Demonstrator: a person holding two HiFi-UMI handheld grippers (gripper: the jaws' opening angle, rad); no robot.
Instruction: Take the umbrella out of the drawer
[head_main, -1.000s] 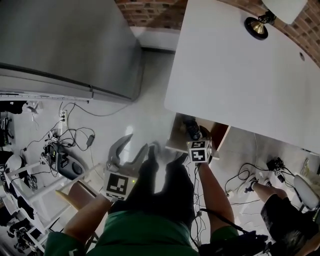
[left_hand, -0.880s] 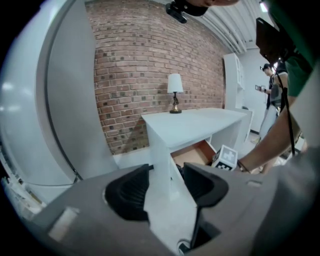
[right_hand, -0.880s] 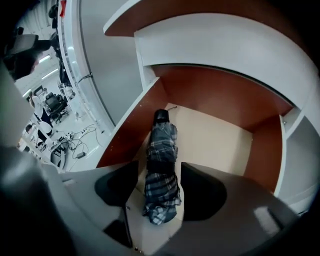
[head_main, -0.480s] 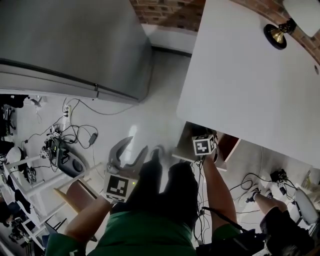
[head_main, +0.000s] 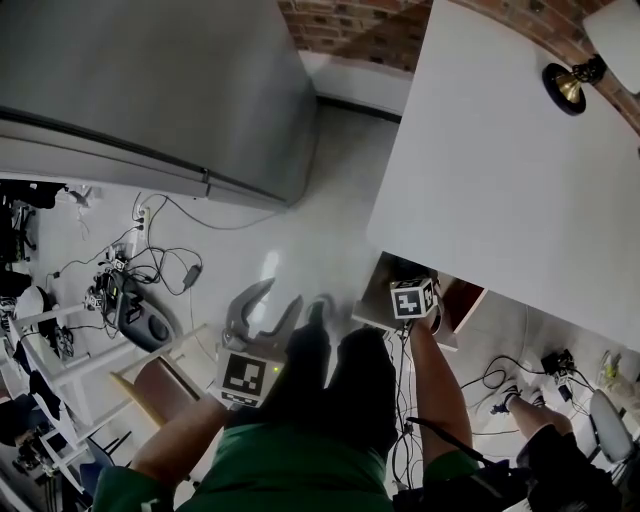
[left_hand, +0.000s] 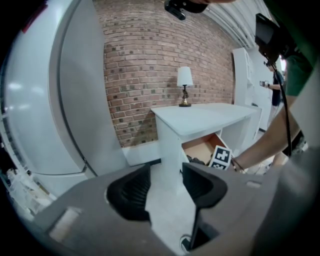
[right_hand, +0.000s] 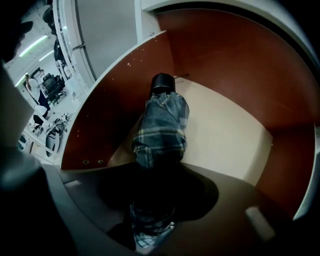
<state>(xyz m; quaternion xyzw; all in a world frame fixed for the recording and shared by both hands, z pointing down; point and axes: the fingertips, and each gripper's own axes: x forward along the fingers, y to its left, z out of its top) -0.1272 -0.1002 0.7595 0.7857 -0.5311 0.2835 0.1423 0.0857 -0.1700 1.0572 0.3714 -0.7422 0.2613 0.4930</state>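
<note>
A folded plaid umbrella (right_hand: 161, 130) with a black cap end (right_hand: 161, 82) lies in the open brown drawer (right_hand: 115, 110) under the white desk (head_main: 500, 170). My right gripper (right_hand: 152, 200) points steeply down into the drawer. Its jaws are closing on the umbrella's near end, with the dark pads against both sides. In the head view only its marker cube (head_main: 413, 298) shows over the drawer (head_main: 470, 300). My left gripper (head_main: 278, 295) hangs over the floor, left of the drawer. Its jaws (left_hand: 165, 172) are closing a little, wide apart, with nothing between them.
A large grey appliance (head_main: 140, 90) stands at the left against the brick wall. A brass lamp (head_main: 570, 85) sits on the desk's far corner. Cables and gear (head_main: 150, 270) lie on the floor at left, beside a wooden chair (head_main: 160, 385).
The right gripper has sunk into the drawer, and its cube now covers the umbrella in the head view. The left gripper has dropped slightly.
</note>
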